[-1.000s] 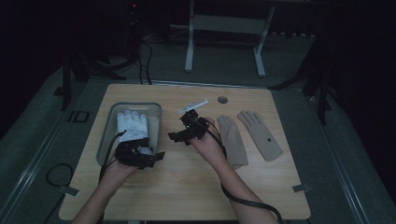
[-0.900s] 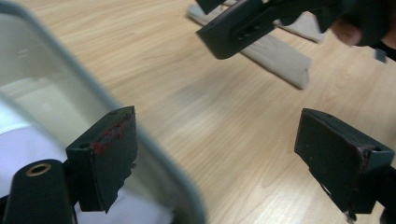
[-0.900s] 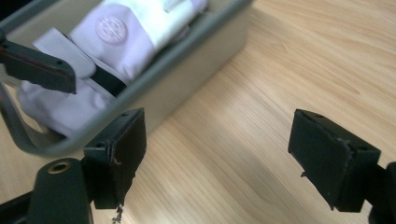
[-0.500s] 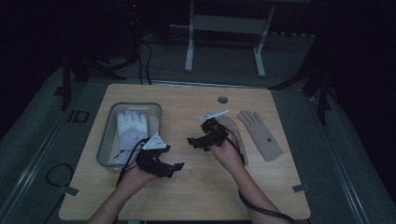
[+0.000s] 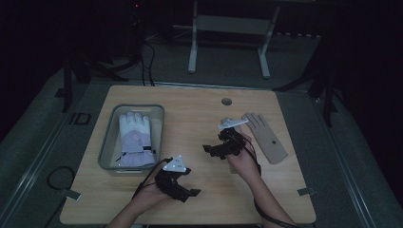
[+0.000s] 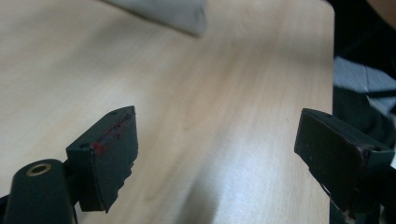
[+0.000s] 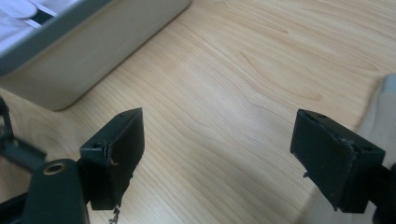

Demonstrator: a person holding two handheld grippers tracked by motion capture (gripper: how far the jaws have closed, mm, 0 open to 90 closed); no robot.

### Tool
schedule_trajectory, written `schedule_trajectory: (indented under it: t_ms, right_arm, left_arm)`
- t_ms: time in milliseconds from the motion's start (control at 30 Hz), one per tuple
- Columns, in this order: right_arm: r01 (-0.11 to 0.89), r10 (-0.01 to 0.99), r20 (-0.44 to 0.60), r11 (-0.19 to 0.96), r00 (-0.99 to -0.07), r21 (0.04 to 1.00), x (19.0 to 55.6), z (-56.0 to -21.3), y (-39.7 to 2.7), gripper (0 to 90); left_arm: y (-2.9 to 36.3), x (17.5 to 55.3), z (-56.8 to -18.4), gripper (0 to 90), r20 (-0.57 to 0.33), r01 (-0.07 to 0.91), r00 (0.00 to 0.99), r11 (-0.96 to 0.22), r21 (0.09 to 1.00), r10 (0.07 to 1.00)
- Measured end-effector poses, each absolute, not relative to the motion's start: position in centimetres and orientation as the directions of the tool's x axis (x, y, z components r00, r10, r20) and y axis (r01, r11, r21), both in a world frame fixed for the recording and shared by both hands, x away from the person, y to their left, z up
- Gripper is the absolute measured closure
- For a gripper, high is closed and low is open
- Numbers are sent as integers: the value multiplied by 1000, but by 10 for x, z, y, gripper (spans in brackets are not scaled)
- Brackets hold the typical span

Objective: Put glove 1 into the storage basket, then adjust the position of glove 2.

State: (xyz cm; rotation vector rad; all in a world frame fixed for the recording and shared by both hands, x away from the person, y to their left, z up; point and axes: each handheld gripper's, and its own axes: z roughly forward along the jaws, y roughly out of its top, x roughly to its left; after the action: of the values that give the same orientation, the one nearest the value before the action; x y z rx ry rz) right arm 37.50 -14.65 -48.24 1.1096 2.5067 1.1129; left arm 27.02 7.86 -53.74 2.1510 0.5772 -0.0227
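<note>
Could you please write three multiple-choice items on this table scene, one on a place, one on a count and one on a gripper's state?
1. Where does the white glove lie?
A. in the grey bin
B. on the floor
C. across the right gripper

2. How many gloves show in the high view?
A. one
B. two
C. four

3. How do the left gripper jaws stand?
A. shut on a glove
B. shut on the bin's rim
C. apart, with bare tabletop between them

Answers: 1 A, it rests inside the bin's walls. 2 B, the white one and the tan glove on the table. 3 C, the left gripper view shows wood between the pads.
</note>
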Motion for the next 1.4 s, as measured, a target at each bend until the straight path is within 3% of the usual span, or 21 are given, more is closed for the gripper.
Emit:
schedule_trajectory:
  t_ms: [267, 500, 700, 1000, 1400]
  right_arm:
    - [554, 704, 125, 423, -700, 717, 372, -490, -159, 173]
    - [471, 672, 45, 468, -739, 748, 368, -500, -180, 150]
    - [522, 697, 107, 417, -709, 744, 371, -501, -207, 122]
    - [532, 719, 98, 407, -688, 743, 382, -498, -229, 111]
    - [499, 737, 9, 449, -675, 741, 408, -511, -246, 220]
  left_arm:
    - [69, 265, -552, 139, -183, 372, 915, -575, 729, 360]
    - [66, 258, -562, 139, -124, 300, 940, -601, 740, 316]
    - [67, 258, -563, 139, -121, 288, 945, -597, 749, 303]
    - [70, 254, -562, 139, -101, 261, 954, -616, 743, 283]
    - [68, 251, -566, 139, -73, 240, 958, -636, 733, 277]
